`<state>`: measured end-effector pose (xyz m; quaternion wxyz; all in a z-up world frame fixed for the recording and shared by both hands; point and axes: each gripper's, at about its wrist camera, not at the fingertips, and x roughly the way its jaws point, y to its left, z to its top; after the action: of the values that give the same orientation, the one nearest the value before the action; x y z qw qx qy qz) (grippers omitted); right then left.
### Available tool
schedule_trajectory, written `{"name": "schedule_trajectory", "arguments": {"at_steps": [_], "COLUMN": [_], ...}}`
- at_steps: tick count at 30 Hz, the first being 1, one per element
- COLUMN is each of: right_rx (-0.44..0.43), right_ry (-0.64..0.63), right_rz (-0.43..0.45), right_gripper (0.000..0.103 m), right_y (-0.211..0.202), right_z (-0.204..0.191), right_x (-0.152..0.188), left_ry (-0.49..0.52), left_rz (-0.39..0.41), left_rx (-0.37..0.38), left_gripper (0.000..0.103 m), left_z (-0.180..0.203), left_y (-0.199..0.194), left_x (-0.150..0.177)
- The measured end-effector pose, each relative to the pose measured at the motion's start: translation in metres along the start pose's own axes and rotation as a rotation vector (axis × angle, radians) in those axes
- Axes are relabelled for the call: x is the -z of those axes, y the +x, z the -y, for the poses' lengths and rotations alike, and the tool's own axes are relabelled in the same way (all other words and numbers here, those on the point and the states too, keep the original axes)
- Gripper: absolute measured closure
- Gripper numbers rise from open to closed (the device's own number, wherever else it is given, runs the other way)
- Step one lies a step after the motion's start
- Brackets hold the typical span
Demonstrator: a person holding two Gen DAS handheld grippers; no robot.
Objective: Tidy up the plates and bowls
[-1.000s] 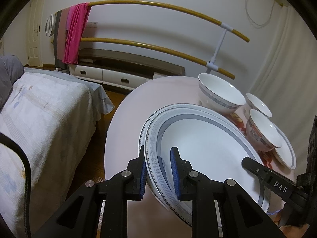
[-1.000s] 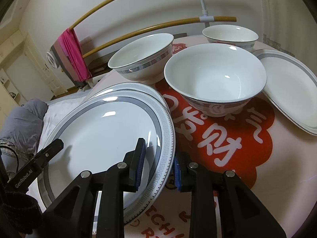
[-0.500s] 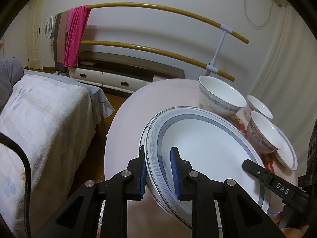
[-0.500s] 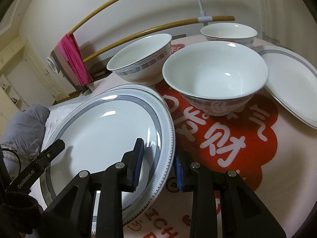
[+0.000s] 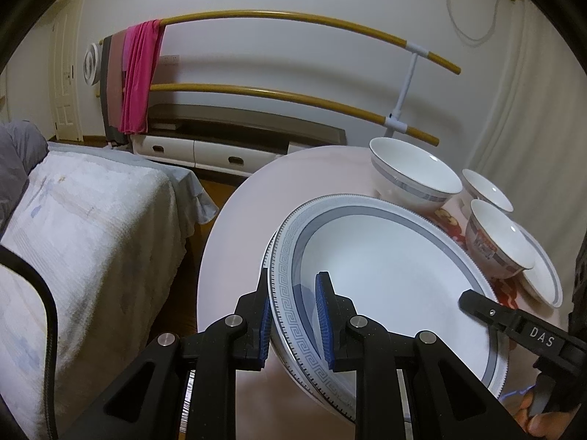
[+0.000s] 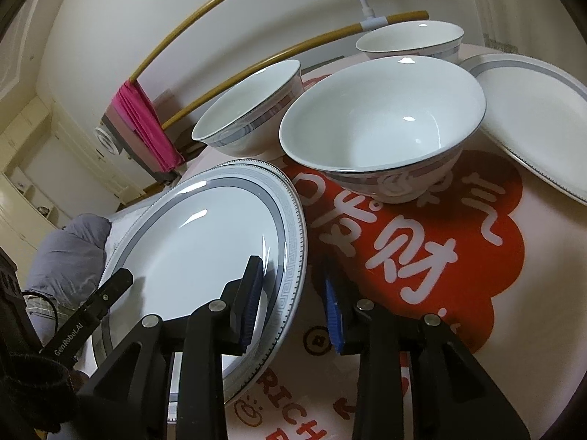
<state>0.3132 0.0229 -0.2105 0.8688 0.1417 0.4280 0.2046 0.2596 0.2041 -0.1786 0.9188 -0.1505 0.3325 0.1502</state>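
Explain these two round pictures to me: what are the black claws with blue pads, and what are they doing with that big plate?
There is no robot here. A person holds hand-worked tongs in each hand, and a wide-angle camera on each looks along its fingers. One picture is from the left tongs, the other from the right tongs. On the round table stand three bowls, the nearest bowl in the middle, plus a separate plate and a large plate lying over another. The left tongs pinch the large plate's rim. The right tongs straddle its rim, but one pad stands clear.
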Motion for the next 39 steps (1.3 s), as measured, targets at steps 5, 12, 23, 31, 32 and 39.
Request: {"name": "schedule_trajectory", "arguments": {"at_steps": [5, 12, 23, 31, 32, 39], "right_rx": [-0.023, -0.028, -0.051, -0.051, -0.045, 0.012], "right_ry": [0.012, 0.013, 0.031, 0.027, 0.017, -0.036], "right_rz": [0.000, 0.002, -0.002, -0.005, -0.006, 0.006], "right_gripper": [0.073, 0.073, 0.076, 0.076, 0.076, 0.067], "right_y": [0.001, 0.000, -0.001, -0.002, -0.002, -0.011], "right_z": [0.008, 0.012, 0.016, 0.015, 0.013, 0.004], "right_x": [-0.003, -0.003, -0.003, -0.004, -0.004, 0.000], "left_ry": [0.022, 0.042, 0.089, 0.082, 0.082, 0.087], "left_rz": [0.010, 0.023, 0.028, 0.016, 0.014, 0.042], "left_rx": [-0.014, -0.034, -0.086, -0.091, -0.095, -0.141], "left_gripper": [0.084, 0.082, 0.081, 0.079, 0.079, 0.051], "left_z": [0.003, 0.006, 0.013, 0.014, 0.014, 0.020], "left_y": [0.003, 0.006, 0.009, 0.011, 0.010, -0.002], "left_x": [0.001, 0.002, 0.004, 0.004, 0.003, -0.002]}}
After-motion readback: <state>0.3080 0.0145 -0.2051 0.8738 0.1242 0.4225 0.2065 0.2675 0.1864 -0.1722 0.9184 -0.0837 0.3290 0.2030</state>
